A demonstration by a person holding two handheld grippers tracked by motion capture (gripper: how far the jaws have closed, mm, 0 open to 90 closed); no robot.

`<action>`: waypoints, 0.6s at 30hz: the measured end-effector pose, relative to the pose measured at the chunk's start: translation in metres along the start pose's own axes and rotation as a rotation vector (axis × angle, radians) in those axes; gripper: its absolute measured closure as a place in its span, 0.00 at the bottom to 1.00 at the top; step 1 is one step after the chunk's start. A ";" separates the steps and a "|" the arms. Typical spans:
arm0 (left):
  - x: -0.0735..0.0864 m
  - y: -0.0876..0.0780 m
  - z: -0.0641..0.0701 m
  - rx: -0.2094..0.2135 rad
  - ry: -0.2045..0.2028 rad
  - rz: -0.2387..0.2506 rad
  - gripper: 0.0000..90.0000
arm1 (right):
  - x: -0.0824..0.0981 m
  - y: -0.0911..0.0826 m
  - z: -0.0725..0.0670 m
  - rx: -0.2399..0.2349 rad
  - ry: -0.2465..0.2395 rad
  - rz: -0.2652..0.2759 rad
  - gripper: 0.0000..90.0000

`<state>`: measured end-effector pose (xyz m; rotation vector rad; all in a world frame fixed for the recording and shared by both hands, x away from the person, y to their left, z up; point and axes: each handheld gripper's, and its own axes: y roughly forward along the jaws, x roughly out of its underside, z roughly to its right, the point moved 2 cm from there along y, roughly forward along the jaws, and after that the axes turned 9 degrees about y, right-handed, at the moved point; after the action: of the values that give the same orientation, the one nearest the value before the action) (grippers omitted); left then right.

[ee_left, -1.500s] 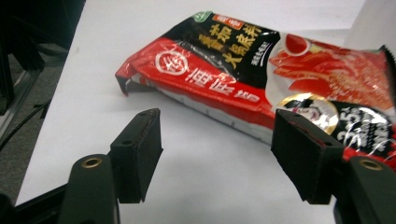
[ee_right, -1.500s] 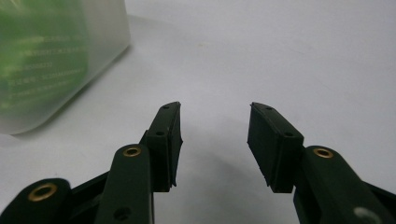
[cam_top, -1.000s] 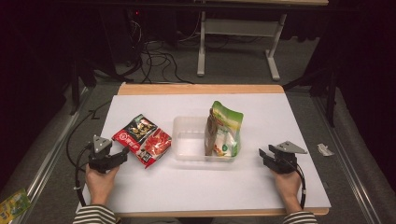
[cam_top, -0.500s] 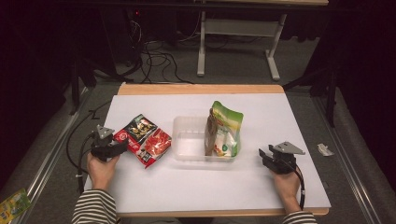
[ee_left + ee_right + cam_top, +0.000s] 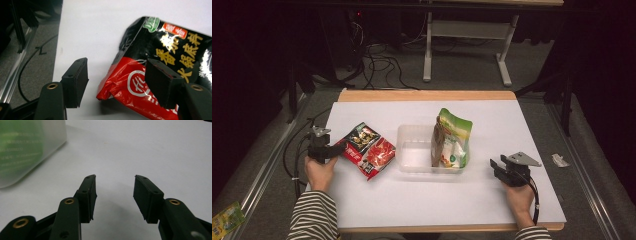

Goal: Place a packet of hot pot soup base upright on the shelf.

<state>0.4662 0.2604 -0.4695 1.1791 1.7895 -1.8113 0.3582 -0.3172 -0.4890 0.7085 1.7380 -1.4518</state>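
Observation:
A red and black snack packet [image 5: 368,150] lies flat on the white table, left of a clear plastic container [image 5: 414,155]. A green pouch [image 5: 453,140] stands upright at the container's right end. My left gripper [image 5: 338,148] is at the packet's left end. In the left gripper view it [image 5: 117,73] is open, with the packet's [image 5: 170,50] red corner between the jaws and the right jaw over the packet; neither pad presses on it. My right gripper [image 5: 495,166] rests to the right of the container, open [image 5: 115,187] with only bare table between its jaws.
The white table top [image 5: 422,205] has a wooden far edge [image 5: 427,95]. Cables [image 5: 292,155] trail off the left side to the floor. A yellow-green packet [image 5: 224,220] lies on the floor at lower left. The container's wall [image 5: 25,152] stands ahead-left of the right jaws.
My left gripper has moved away from the person along the table, up to the packet's left end. The right gripper, the container and the pouch have stayed put.

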 end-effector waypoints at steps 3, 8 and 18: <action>0.001 0.005 0.000 0.007 -0.009 -0.010 0.41 | 0.000 0.000 0.001 -0.012 0.004 -0.003 0.59; 0.004 0.014 -0.002 0.023 -0.036 -0.029 0.40 | 0.000 0.000 0.001 -0.017 0.008 -0.005 0.59; 0.006 0.020 0.002 0.094 -0.050 -0.040 0.55 | 0.000 0.001 0.001 -0.013 -0.007 -0.009 0.59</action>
<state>0.4769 0.2572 -0.4878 1.1289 1.7288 -1.9495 0.3593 -0.3175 -0.4897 0.6893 1.7458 -1.4460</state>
